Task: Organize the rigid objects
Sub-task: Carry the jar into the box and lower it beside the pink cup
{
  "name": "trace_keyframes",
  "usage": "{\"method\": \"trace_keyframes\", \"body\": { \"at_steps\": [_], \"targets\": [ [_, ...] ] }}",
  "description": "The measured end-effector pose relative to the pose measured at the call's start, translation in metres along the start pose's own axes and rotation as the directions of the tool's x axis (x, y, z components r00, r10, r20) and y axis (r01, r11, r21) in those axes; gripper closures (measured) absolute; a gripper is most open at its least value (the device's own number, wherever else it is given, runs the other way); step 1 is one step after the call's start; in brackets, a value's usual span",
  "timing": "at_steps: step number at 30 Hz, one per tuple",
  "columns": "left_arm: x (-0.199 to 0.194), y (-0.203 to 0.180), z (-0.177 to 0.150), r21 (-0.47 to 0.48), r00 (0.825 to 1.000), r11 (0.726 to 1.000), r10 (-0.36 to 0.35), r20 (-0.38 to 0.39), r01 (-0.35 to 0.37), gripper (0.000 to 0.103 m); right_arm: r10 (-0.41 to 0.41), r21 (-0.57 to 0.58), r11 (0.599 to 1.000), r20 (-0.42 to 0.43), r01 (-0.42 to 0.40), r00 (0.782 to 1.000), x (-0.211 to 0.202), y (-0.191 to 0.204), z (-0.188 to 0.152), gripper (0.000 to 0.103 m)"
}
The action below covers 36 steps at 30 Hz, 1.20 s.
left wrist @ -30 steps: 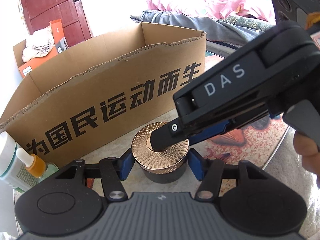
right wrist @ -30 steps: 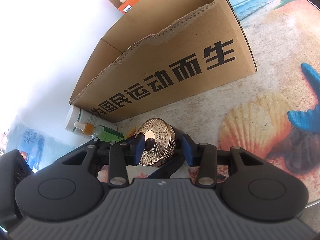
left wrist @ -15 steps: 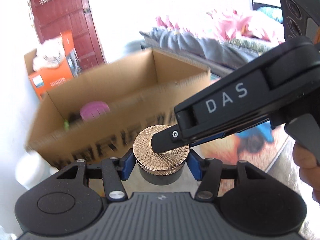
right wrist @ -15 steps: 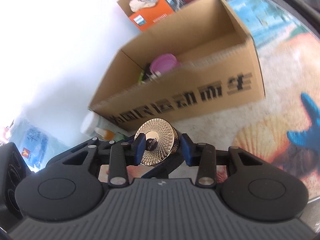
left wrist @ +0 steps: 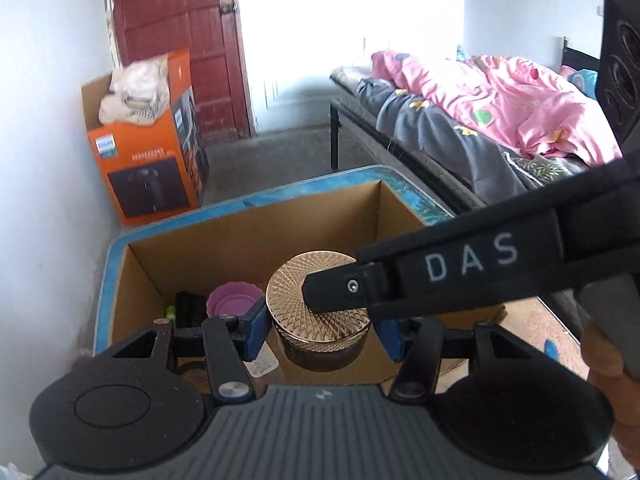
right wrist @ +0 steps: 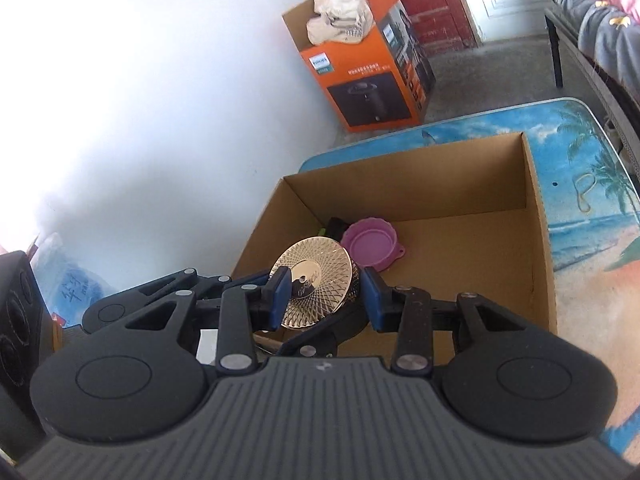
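A dark round jar with a patterned gold lid (left wrist: 316,308) is held up over the open cardboard box (left wrist: 256,224). My left gripper (left wrist: 320,328) is shut on the jar's dark body. My right gripper (right wrist: 324,292) is shut on the same jar (right wrist: 316,280), one finger lying across the lid and one under the base; its finger (left wrist: 340,290) shows on the lid in the left wrist view. Inside the box (right wrist: 536,248) lie a purple round lid (right wrist: 372,244) and a black object (left wrist: 188,308).
The box stands on a table with a beach-print cover (right wrist: 592,184). An orange carton (right wrist: 368,68) sits on the floor by the white wall. A bed with a pink quilt (left wrist: 500,96) is to the right. A red door (left wrist: 176,36) is behind.
Both grippers have lifted the jar from the table in front of the box to above the box's opening. The box's inside has come into view.
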<state>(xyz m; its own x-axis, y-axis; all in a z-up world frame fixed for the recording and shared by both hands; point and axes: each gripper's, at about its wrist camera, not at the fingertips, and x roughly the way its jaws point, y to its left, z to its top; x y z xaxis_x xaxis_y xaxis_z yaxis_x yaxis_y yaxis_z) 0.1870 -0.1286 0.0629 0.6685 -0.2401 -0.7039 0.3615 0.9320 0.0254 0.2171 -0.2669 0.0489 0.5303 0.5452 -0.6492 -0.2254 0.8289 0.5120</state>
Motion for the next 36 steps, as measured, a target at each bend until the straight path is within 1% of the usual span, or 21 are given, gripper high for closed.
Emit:
{"method": "trace_keyframes", "body": {
  "at_steps": [2,5,8,11,12,17,19,24,27,31,34,35,36],
  "targets": [
    [0.028,0.016,0.009,-0.069,0.997,0.997,-0.027,-0.072,0.021,0.046,-0.014,0.017,1.0,-0.066,0.015,0.998,0.023,-0.012,0.016,0.066],
    [0.064,0.033,0.013,-0.148,0.985,0.989,-0.041,-0.166,0.016,0.046,-0.029,0.033,0.999,-0.164,0.035,0.986,0.058,-0.027,0.032,0.066],
    [0.082,0.034,0.005,-0.163,0.973,0.986,-0.017,-0.232,-0.022,0.046,-0.032,0.039,0.998,-0.24,0.042,0.97,0.088,-0.038,0.034,0.066],
    [0.1,0.038,0.003,-0.183,0.952,0.982,-0.017,-0.306,-0.041,0.046,-0.038,0.035,0.998,-0.303,0.051,0.952,0.113,-0.044,0.034,0.065],
    [0.1,0.037,0.004,-0.171,0.954,0.984,-0.008,-0.3,-0.046,0.045,-0.033,0.034,0.998,-0.304,0.046,0.952,0.117,-0.045,0.034,0.065],
    [0.108,0.031,0.008,-0.134,0.947,0.989,0.019,-0.322,-0.065,0.045,-0.024,0.041,0.998,-0.324,0.04,0.946,0.124,-0.05,0.039,0.065],
    [0.111,0.032,0.01,-0.146,0.943,0.988,0.007,-0.332,-0.059,0.045,-0.031,0.037,0.998,-0.326,0.045,0.945,0.122,-0.05,0.04,0.065],
    [0.114,0.027,0.015,-0.149,0.944,0.988,-0.005,-0.331,-0.047,0.045,-0.052,0.022,0.998,-0.324,0.062,0.945,0.117,-0.051,0.044,0.065],
    [0.121,0.022,0.015,-0.154,0.933,0.987,-0.022,-0.36,-0.036,0.045,-0.08,0.01,0.996,-0.35,0.089,0.933,0.12,-0.054,0.044,0.063],
    [0.133,0.015,0.012,-0.149,0.911,0.989,-0.043,-0.41,-0.02,0.045,-0.106,-0.006,0.994,-0.393,0.113,0.913,0.129,-0.059,0.04,0.062],
    [0.138,0.015,0.011,-0.153,0.898,0.988,-0.063,-0.436,-0.005,0.045,-0.106,-0.002,0.993,-0.407,0.115,0.907,0.133,-0.064,0.038,0.061],
    [0.138,0.016,0.011,-0.161,0.897,0.987,-0.069,-0.436,-0.003,0.045,-0.103,0.004,0.993,-0.408,0.115,0.907,0.134,-0.066,0.038,0.061],
    [0.138,0.016,0.012,-0.163,0.898,0.987,-0.069,-0.435,-0.003,0.042,-0.1,0.01,0.993,-0.41,0.114,0.906,0.134,-0.067,0.038,0.061]
  ]
}}
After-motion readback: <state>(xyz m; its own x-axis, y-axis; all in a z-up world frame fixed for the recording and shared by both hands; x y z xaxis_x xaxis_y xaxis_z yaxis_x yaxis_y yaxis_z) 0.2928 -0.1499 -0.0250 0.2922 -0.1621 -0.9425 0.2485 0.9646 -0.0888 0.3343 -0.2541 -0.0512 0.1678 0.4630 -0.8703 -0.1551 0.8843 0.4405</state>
